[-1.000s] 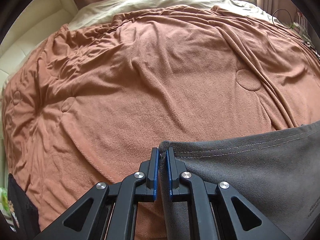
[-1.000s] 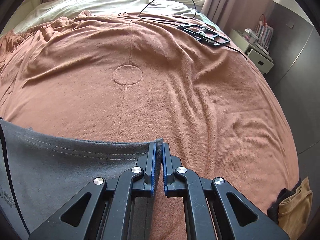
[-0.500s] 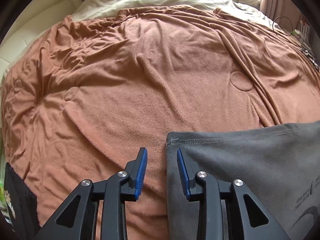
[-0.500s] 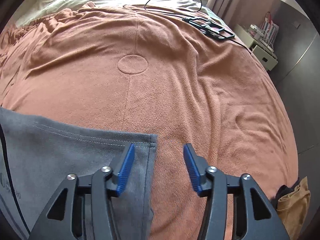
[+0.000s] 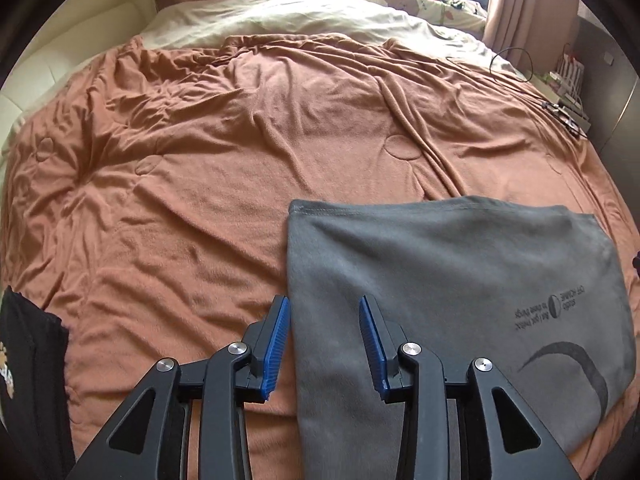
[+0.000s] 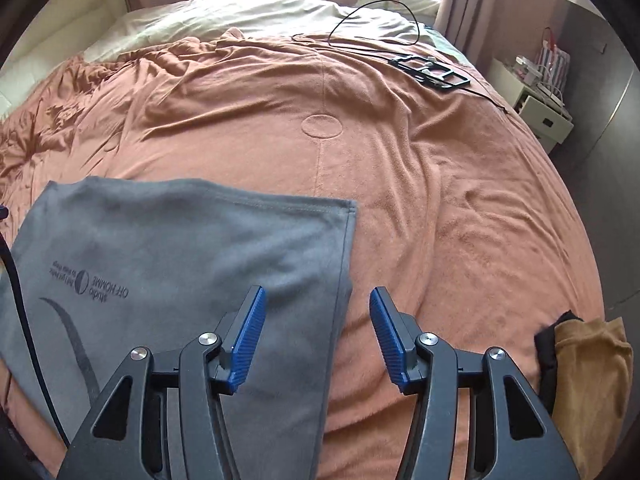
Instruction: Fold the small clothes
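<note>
One grey shirt (image 5: pixel 460 280) lies flat on brown blanket (image 5: pixel 200 168); left gripper (image 5: pixel 324 340) and right gripper (image 6: pixel 316 336), jaws released, hover over its side edges.

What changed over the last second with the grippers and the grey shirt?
Both grippers let go: the left gripper and right gripper, each shut on a top corner of the grey shirt a second ago, now stand open and have drawn back from those corners. The shirt now lies flat on the brown blanket, printed side up. The blanket and the clothes at the bed's edges stayed put.
</note>
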